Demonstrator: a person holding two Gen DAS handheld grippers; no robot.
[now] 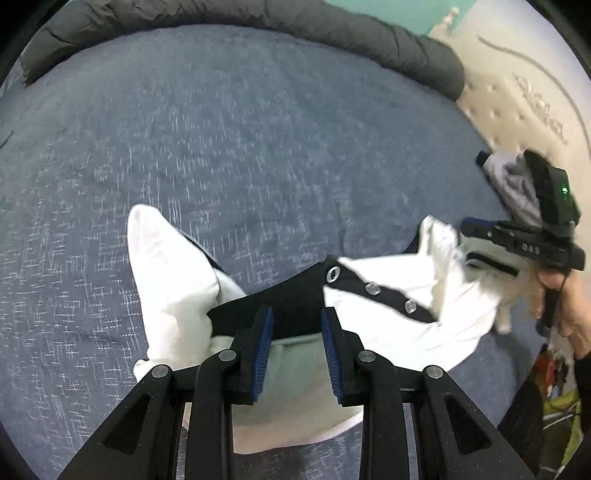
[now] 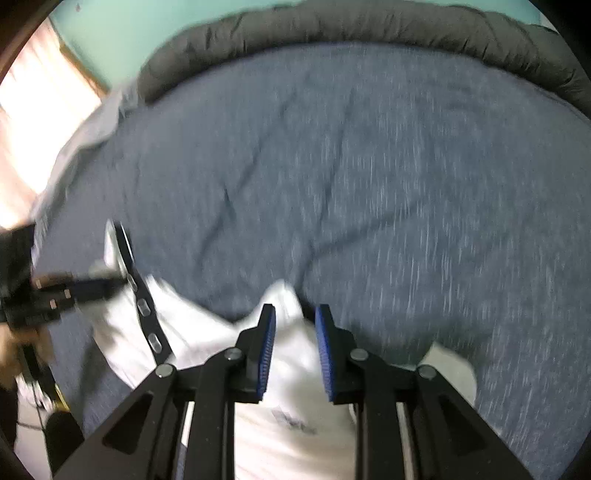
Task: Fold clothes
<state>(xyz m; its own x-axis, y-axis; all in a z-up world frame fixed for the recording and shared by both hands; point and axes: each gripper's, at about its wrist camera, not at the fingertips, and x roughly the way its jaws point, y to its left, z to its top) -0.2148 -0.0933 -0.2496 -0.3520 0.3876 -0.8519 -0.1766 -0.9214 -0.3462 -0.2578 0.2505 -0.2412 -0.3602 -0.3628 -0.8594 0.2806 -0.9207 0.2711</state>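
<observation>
A white shirt (image 1: pixel 388 314) with a black collar and a buttoned placket (image 1: pixel 373 290) lies rumpled on the blue bedspread (image 1: pixel 240 147). My left gripper (image 1: pixel 295 317) hovers over the collar, open, with the black collar band showing between its blue pads (image 1: pixel 263 332). One white sleeve (image 1: pixel 166 266) sticks up to its left. My right gripper (image 2: pixel 293 314) is at the shirt's other side, its pads closed in on a raised peak of white cloth (image 2: pixel 284 295). In the left wrist view the right gripper (image 1: pixel 480 236) meets a lifted fold. The right wrist view is blurred.
A dark grey rolled quilt (image 1: pixel 295 22) runs along the bed's far edge. A cream quilted headboard (image 1: pixel 517 110) and a small heap of grey clothes (image 1: pixel 513 181) are at the right. A hand (image 1: pixel 569 306) holds the right tool. Open bedspread stretches beyond the shirt.
</observation>
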